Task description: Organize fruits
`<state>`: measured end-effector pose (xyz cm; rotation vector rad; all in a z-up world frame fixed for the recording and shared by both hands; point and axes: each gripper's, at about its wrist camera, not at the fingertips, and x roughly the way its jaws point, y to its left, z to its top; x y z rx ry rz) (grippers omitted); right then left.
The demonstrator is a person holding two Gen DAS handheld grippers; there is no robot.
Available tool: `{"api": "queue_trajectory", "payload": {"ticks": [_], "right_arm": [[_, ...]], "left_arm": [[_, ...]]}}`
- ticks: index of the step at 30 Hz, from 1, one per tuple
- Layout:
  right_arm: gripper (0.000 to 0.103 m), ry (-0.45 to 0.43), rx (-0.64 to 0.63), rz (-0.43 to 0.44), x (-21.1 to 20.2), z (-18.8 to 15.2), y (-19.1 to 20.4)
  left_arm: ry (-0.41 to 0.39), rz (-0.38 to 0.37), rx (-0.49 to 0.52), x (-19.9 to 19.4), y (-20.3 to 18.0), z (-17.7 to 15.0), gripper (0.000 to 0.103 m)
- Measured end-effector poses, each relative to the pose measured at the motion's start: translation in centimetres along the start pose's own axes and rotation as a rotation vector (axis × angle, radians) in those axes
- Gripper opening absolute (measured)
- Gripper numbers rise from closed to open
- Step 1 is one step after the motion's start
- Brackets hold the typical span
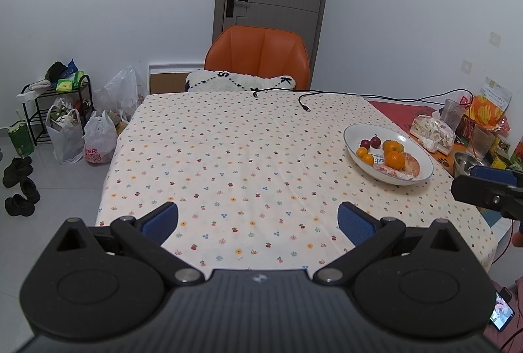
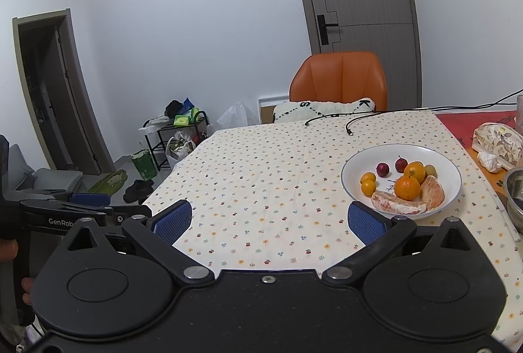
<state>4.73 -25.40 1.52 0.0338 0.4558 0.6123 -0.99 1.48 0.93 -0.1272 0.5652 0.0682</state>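
Left claw (image 1: pixel 258 223) and right claw (image 2: pixel 269 222), blue-padded jaws spread wide and empty, above the near edge of the floral-cloth tabletop (image 2: pixel 261 176). Ahead and right of both claws: white oval ceramic bowl (image 2: pixel 356 166) containing oranges (image 2: pixel 407 187), small red fruits (image 2: pixel 382 169) and peeled citrus segments (image 2: pixel 397 205). Beyond the tabletop's far edge: orange leather chair (image 1: pixel 258 53).

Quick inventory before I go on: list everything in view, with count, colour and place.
bowl: 1, white, right side of the table
oranges: 2, orange, in the bowl
small citrus: 2, orange-yellow, bowl's left part
small red fruits: 2, dark red, bowl's far part
peeled segments: 2, pinkish and orange, bowl's near edge
tablecloth: 1, cream, dotted, covering the table
cable: 1, black, far table edge
chair: 1, orange, behind the table
left claw: open, empty, above the cloth
right claw: open, empty, near the bowl
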Motion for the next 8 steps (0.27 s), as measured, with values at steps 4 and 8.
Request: {"api": "queue_trajectory", "payload": {"ticks": [4,8], "right_arm": [[0.103,0.001,0.001,-0.002,0.06,-0.02,-0.07],[0.103,0.005,0.006,-0.002,0.12,-0.08,-0.09]], "left_arm": [[-0.006,-0.001,-0.004,-0.08,0.02,0.03,0.103],[-0.009,-0.001,-0.005,-0.09,-0.02,0.12,0.103]]}}
